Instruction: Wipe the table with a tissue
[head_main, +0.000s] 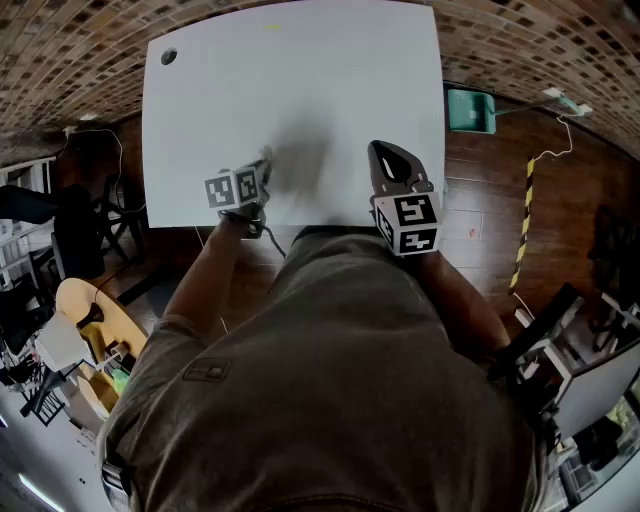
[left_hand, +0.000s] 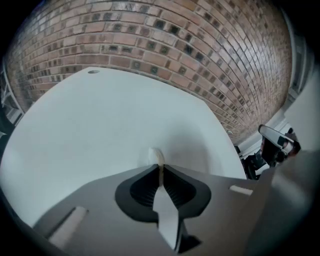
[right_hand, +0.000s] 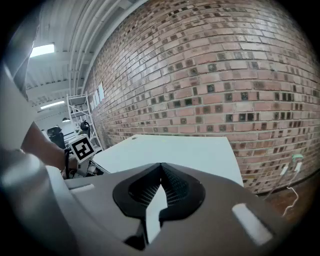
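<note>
At the left gripper, the pinched tissue barely peeks out.

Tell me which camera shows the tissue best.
The left gripper view: the tissue sticks out white from the shut left tool, over the table. The head view shows only a blur at that tool's tip; the right gripper view shows no tissue.

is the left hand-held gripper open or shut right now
Shut on the tissue: the left hand-held gripper has its jaws pressed together, with a small white tuft pinched at their tips, over the table.
</note>
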